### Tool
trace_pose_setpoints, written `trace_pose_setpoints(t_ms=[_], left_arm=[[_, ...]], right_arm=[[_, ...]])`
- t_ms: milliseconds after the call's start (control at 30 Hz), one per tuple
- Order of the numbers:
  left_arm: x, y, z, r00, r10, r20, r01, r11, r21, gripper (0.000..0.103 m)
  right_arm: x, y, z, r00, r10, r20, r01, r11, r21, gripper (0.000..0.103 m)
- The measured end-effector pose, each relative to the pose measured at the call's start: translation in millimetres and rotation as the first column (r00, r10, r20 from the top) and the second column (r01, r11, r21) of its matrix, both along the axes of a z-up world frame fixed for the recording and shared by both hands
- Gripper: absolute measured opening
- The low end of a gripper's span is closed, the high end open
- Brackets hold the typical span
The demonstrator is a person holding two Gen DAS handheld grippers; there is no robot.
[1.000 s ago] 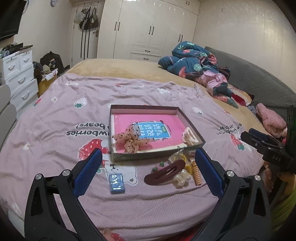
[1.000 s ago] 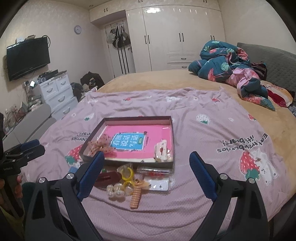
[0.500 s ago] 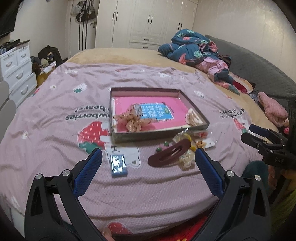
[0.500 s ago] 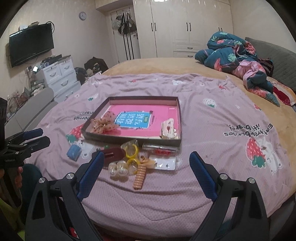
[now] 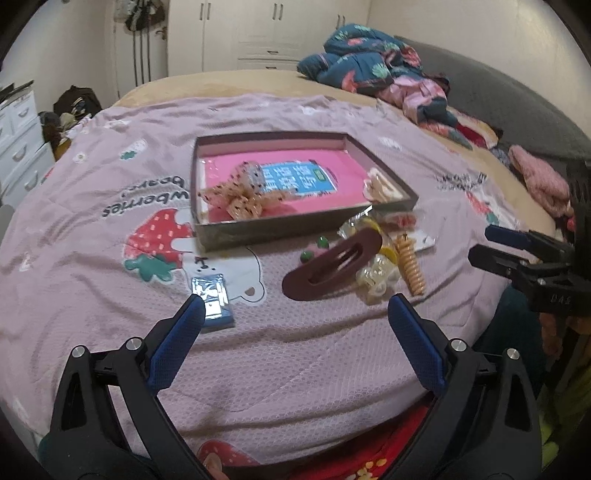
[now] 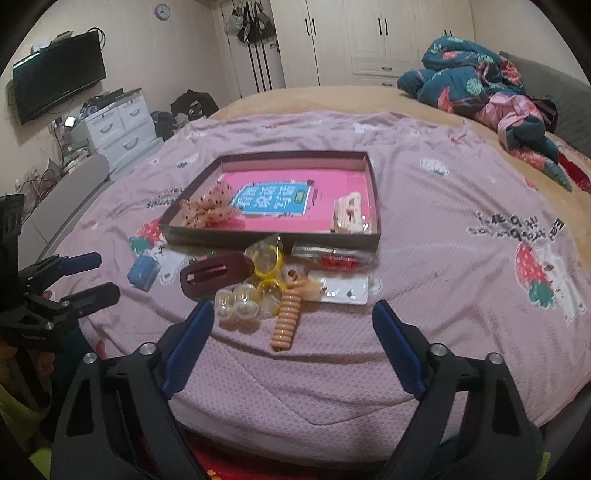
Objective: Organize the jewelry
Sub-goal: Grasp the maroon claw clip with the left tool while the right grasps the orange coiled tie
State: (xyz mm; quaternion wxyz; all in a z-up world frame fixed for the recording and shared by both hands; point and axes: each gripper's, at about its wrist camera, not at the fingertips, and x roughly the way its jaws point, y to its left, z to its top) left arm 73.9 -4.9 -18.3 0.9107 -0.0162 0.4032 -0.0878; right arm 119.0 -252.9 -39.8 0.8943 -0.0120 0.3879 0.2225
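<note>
Too blurry to read the words on the blue label (image 5: 299,178) in the box (image 6: 273,236). Hard to tell what lies in the clear bags (image 6: 345,290) by the box. Cut off at the edge: the TV (image 6: 55,75), the dresser (image 5: 18,147), the tongs' handles

A wide bed (image 6: 424,350) under a pink strawberry-print cover fills the room. White wardrobes (image 6: 351,40) line the far cream wall, bags (image 6: 253,24) hanging beside them. A TV (image 6: 59,75) hangs above white drawers (image 6: 118,127). A crumpled floral quilt (image 6: 476,81) lies against the grey headboard (image 5: 517,107).
</note>
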Motion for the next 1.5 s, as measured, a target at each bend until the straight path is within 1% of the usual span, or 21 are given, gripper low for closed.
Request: trace_pose_setpoints(t_ms=[67,200,267,333,367,433,467,567,633,700,867,933,967,1200,1267,1400,1467,1500], left_arm=[[5.0,-3.8,-5.5,1.000,-0.021,-0.007,0.021,1.000,0.011,0.090],[17.7,-10.5,-15.5,0.998,-0.056,-0.029,0.056,0.998,0.027,0.078],[25.2,-16.1,-20.8,0.996,-0.081,-0.038,0.083,0.995,0.055,0.073],[31.3,-21.5,-26.4,0.994,-0.103,-0.043,0.106,0.990,0.093,0.065],[33.6,-23.5,-28.4,0.993,-0.111,-0.047,0.115,0.988,0.107,0.062],[38.3,-28.6,-33.0,0.989,-0.136,-0.053,0.142,0.981,0.135,0.049],[40.0,-30.4,-34.4,0.988,-0.145,-0.055,0.151,0.978,0.145,0.047],[44.0,-36.1,-37.1,0.984,-0.171,-0.051,0.177,0.970,0.169,0.046],[45.1,-38.8,-38.6,0.981,-0.190,-0.049,0.196,0.963,0.184,0.046],[47.6,-42.1,-39.8,0.977,-0.206,-0.049,0.212,0.958,0.194,0.046],[54.5,-49.7,-41.1,0.971,-0.232,-0.052,0.237,0.948,0.213,0.046],[59.0,-52.0,-42.0,0.970,-0.238,-0.058,0.245,0.946,0.215,0.046],[60.9,-53.0,-42.4,0.969,-0.240,-0.059,0.247,0.945,0.216,0.046],[72.4,-59.4,-49.1,0.967,-0.242,-0.075,0.253,0.938,0.235,0.044],[77.2,-57.0,-51.0,0.971,-0.225,-0.084,0.239,0.942,0.236,0.040],[81.7,-47.9,-53.1,0.975,-0.200,-0.097,0.216,0.956,0.200,0.035],[80.5,-39.5,-50.2,0.980,-0.178,-0.093,0.191,0.969,0.157,0.032],[78.8,-36.0,-48.2,0.981,-0.171,-0.090,0.183,0.973,0.141,0.029]], right_arm=[[2.9,0.4,-5.7,1.000,-0.001,-0.017,0.001,1.000,0.003,0.080],[9.3,2.0,-17.6,0.998,0.000,-0.057,0.001,1.000,0.006,0.074],[12.4,1.7,-22.5,0.997,-0.001,-0.075,0.002,1.000,0.008,0.070],[15.1,1.1,-26.3,0.996,-0.001,-0.089,0.002,1.000,0.011,0.066],[16.2,0.7,-27.3,0.996,-0.001,-0.093,0.003,1.000,0.012,0.066],[18.9,-0.3,-29.7,0.995,-0.003,-0.104,0.005,1.000,0.014,0.062],[20.2,-0.4,-30.7,0.994,-0.003,-0.108,0.005,1.000,0.015,0.061],[25.6,-0.6,-36.8,0.991,0.004,-0.135,0.000,1.000,0.027,0.054],[30.4,1.3,-44.0,0.986,0.014,-0.166,-0.008,0.999,0.037,0.047],[34.5,4.6,-49.8,0.982,0.022,-0.186,-0.015,0.999,0.038,0.042],[43.1,16.9,-60.7,0.978,0.047,-0.204,-0.043,0.999,0.026,0.030],[46.0,20.5,-65.3,0.975,0.051,-0.215,-0.046,0.999,0.029,0.021],[46.9,20.7,-66.8,0.975,0.052,-0.218,-0.045,0.998,0.036,0.019],[42.1,14.0,-59.1,0.986,0.028,-0.165,-0.027,1.000,0.011,0.017],[41.7,10.6,-57.7,0.987,0.021,-0.161,-0.018,1.000,0.016,0.017],[40.6,5.4,-55.7,0.987,0.009,-0.159,-0.004,1.000,0.029,0.017],[39.7,4.7,-54.1,0.988,0.008,-0.157,-0.003,0.999,0.033,0.017],[39.3,4.3,-53.6,0.988,0.008,-0.157,-0.003,0.999,0.034,0.017]])
